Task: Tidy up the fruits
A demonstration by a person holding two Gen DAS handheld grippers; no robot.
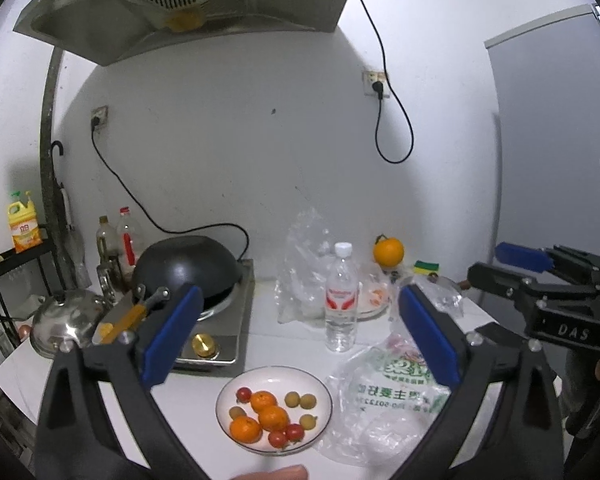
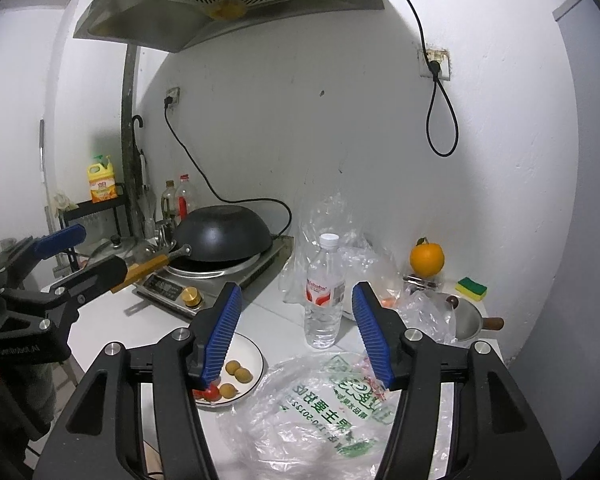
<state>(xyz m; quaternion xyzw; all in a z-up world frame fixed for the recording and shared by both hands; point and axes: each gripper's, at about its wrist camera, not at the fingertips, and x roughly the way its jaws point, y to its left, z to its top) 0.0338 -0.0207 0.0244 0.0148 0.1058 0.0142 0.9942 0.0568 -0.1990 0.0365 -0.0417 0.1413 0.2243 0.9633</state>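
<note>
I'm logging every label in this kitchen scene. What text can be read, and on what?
"DAS": on the right tool body.
Green Chinese print and digits on the plastic bag: upside down, not reliably readable.
Water bottle red label: blurred.
Yellow detergent jug label: blurred.
Left tool body lettering: too small.

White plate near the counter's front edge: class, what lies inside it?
The white plate holds three small oranges, three red cherry tomatoes and four yellowish-green fruits. What lies beneath the fruit is covered.

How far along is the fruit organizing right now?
Barely begun. Mixed fruits sit unsorted on the white plate, beside the plastic bag. Left gripper and right gripper are open, holding nothing. A large orange stays apart near the wall.
</note>
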